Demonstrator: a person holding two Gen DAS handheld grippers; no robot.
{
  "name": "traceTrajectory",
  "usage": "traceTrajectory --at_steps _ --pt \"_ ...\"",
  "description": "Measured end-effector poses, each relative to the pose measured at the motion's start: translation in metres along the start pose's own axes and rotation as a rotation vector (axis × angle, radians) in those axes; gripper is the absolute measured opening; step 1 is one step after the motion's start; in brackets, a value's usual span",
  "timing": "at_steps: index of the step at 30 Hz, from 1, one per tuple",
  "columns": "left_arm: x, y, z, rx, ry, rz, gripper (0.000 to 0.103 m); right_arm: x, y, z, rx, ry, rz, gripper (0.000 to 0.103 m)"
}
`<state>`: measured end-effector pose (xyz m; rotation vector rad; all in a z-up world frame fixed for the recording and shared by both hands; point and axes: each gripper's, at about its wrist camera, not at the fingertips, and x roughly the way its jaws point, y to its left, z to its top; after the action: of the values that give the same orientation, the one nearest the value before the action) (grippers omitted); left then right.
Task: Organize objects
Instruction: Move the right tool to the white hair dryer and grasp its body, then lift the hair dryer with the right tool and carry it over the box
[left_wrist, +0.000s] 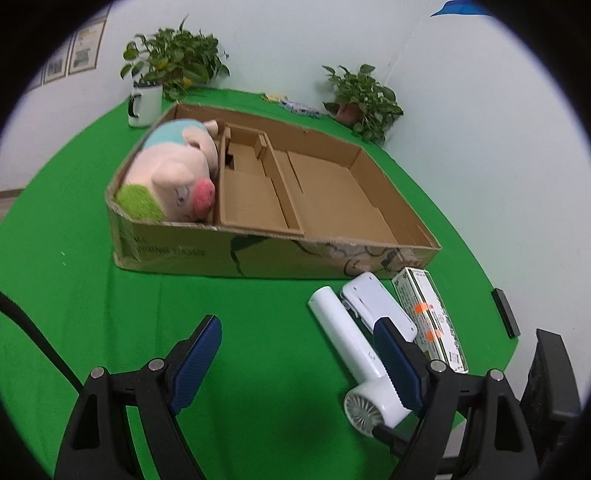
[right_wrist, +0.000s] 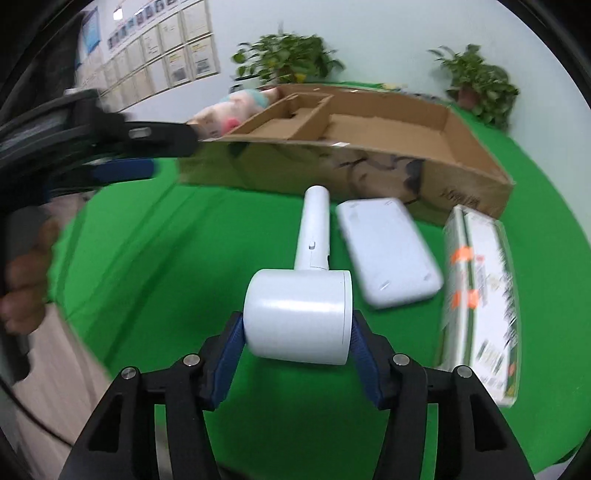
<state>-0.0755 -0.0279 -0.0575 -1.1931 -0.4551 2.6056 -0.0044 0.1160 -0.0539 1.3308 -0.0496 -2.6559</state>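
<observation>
The right hand-held gripper (right_wrist: 297, 332) grasps the white hair dryer (right_wrist: 299, 314) by its barrel on the green worktop (right_wrist: 166, 258); the left hand-held gripper (left_wrist: 299, 354) hangs released, empty.

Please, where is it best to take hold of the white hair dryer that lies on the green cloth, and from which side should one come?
Probably by its round head. The white hair dryer lies flat, handle toward the cardboard box, head toward the table's near edge. Coming from that near side and above, the right gripper already has its fingers on the head's two ends. The white power bank lies close beside the handle.
</observation>
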Motion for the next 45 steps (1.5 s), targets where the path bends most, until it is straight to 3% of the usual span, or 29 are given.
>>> traceTrajectory --at_steps 1,3,7,10,12,14,15,18,20,24,34,39,45 --pt "0.005 0.001 0.000 -0.012 0.017 -0.019 0.084 -0.003 0.001 -0.001 0.014 -0.008 0.007 0.067" --pt "0.022 0.000 -0.001 -0.032 0.075 -0.086 0.084 -0.006 0.000 0.001 0.053 -0.038 0.031 0.079" --pt "0.059 -0.006 0.001 -0.077 0.182 -0.202 0.083 0.004 -0.001 0.003 0.069 -0.012 0.052 0.078" --pt "0.081 -0.014 0.005 -0.071 0.232 -0.222 0.083 0.008 -0.001 0.009 0.057 -0.015 0.045 0.078" --pt "0.094 -0.017 0.006 -0.075 0.266 -0.229 0.080 0.009 -0.001 0.012 0.043 -0.014 0.031 0.077" --pt "0.103 -0.014 0.003 -0.101 0.285 -0.237 0.079 0.010 0.000 0.014 0.026 -0.009 0.021 0.067" --pt "0.105 -0.013 0.002 -0.115 0.289 -0.240 0.074 0.010 0.001 0.015 0.014 0.000 0.018 0.057" --pt "0.109 -0.016 -0.004 -0.110 0.305 -0.236 0.066 0.010 0.003 0.010 0.013 0.007 0.031 0.056" --pt "0.109 -0.019 -0.008 -0.096 0.300 -0.227 0.064 0.008 0.005 0.005 0.024 0.007 0.034 0.056" --pt "0.109 -0.023 -0.013 -0.067 0.307 -0.192 0.040 0.003 0.010 -0.001 0.049 0.002 -0.001 0.056" --pt "0.097 -0.028 -0.016 -0.061 0.270 -0.174 0.035 -0.001 0.014 -0.011 0.050 0.002 -0.025 0.055" --pt "0.070 -0.050 0.004 -0.001 0.183 -0.158 0.031 -0.006 0.014 -0.010 0.085 -0.004 -0.019 0.055" --pt "0.044 -0.080 0.034 0.088 0.083 -0.115 0.030 -0.026 0.019 0.005 0.090 -0.082 -0.020 0.054"
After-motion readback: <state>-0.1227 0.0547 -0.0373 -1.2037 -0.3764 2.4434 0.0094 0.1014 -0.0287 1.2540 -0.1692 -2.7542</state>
